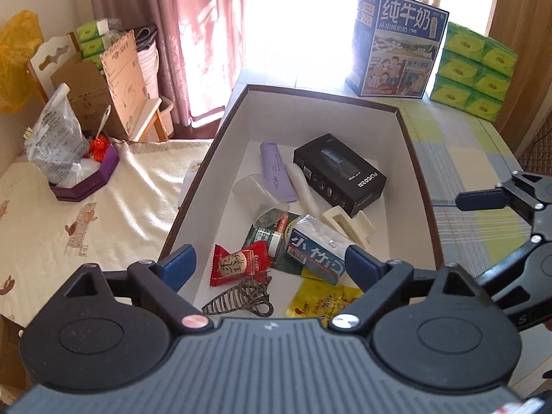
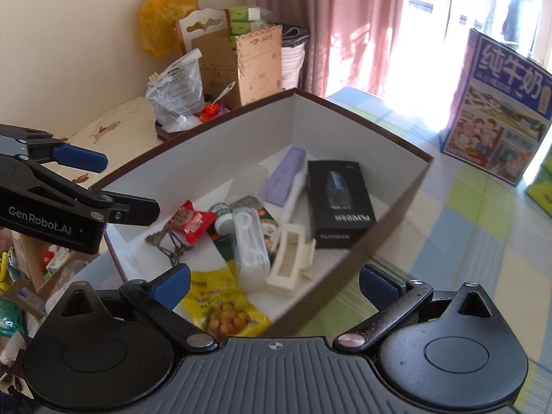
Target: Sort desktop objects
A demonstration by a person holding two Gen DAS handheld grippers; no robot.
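A brown-rimmed box with white walls (image 1: pixel 403 131) (image 2: pixel 345 131) holds the sorted bits. Inside lie a black carton (image 1: pixel 339 174) (image 2: pixel 339 207), a purple tube (image 1: pixel 276 170), a clear cup (image 1: pixel 255 189), a red candy (image 1: pixel 238 265) (image 2: pixel 193 222), a blue-white packet (image 1: pixel 317 252), a cream clip (image 1: pixel 348 224) (image 2: pixel 289 265), a yellow snack bag (image 1: pixel 324 302) (image 2: pixel 220 307) and a striped hair claw (image 1: pixel 241 298). My left gripper (image 1: pixel 269 260) (image 2: pixel 114 186) hovers open over the box's near end, holding nothing. My right gripper (image 2: pixel 274 283) is open and empty above the near corner.
A blue milk carton (image 1: pixel 396 41) and stacked green tissue packs (image 1: pixel 472 69) stand behind the box on a checked cloth (image 1: pixel 465 158). To the left, a purple tray (image 1: pixel 86 186) with plastic bags sits on a cream cloth, with cardboard boxes (image 1: pixel 114 82) behind it.
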